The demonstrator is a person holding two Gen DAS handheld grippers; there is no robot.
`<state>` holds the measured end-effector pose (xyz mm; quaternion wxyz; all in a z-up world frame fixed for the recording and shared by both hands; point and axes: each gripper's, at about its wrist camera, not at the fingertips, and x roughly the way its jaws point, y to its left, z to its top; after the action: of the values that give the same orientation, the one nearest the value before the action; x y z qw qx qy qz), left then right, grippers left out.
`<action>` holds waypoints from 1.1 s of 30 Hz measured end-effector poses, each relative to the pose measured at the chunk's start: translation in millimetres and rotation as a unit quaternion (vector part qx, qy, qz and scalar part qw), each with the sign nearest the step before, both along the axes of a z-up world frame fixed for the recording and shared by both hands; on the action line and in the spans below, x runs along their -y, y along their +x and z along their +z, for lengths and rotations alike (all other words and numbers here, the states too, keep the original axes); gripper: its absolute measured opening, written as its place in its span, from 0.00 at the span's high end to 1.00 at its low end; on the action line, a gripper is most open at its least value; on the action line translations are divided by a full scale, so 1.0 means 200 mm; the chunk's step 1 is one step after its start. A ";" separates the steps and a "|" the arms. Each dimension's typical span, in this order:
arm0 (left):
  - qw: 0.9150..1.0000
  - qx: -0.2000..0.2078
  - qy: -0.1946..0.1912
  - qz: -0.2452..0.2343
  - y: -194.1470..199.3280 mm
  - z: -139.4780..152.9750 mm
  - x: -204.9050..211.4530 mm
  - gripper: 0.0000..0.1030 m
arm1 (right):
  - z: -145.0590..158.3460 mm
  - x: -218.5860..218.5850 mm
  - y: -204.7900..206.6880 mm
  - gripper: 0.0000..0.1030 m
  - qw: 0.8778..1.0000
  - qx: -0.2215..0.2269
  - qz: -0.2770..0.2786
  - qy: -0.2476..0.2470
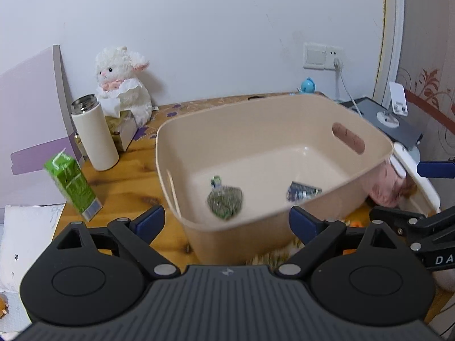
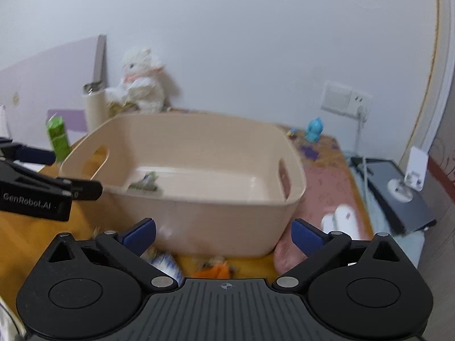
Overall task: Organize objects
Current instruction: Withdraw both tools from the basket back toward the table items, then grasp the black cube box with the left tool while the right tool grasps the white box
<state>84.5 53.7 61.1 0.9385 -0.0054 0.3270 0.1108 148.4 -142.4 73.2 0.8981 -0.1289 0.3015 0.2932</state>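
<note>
A beige plastic bin [image 1: 256, 221] with handle slots stands on the wooden table; it also shows in the right wrist view [image 2: 216, 227]. Inside lie a green netted packet [image 1: 224, 200] and a dark blue packet [image 1: 303, 191]; the green one shows in the right wrist view [image 2: 143, 184]. My left gripper [image 1: 227, 223] is open and empty at the bin's near wall. My right gripper [image 2: 223, 236] is open and empty in front of the bin. Small snack packets [image 2: 167, 264] and an orange item [image 2: 214, 270] lie below it.
A green carton [image 1: 72, 187], a white thermos [image 1: 95, 133], a tissue box [image 1: 121, 130] and a plush lamb [image 1: 122, 82] stand left of the bin. A blue toy [image 2: 314, 129], a pink cloth [image 2: 327, 187] and a white object [image 2: 342, 220] are right. A dark box [image 2: 398, 193] sits beyond the edge.
</note>
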 end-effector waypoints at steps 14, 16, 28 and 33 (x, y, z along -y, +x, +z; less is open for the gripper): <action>0.998 -0.045 -0.040 -0.007 -0.10 -0.34 -0.02 0.07 | -0.36 0.07 -0.06 0.00 0.994 -0.097 -0.002 -0.046; 0.998 -0.045 -0.041 -0.003 -0.09 -0.37 -0.04 0.07 | -0.39 0.07 -0.07 0.00 0.994 -0.102 -0.001 -0.048; 0.998 -0.033 -0.028 -0.036 -0.01 -0.51 -0.05 0.42 | -0.46 0.00 -0.04 0.29 0.992 -0.117 0.022 -0.048; 0.997 -0.032 -0.037 -0.059 -0.02 -0.50 -0.03 0.67 | -0.45 -0.01 -0.07 0.55 0.992 -0.113 0.028 -0.049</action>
<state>80.2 60.6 -38.5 0.9316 -0.0175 0.3604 0.0429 134.6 -140.9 -16.1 0.8424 -0.1467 0.4114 0.3155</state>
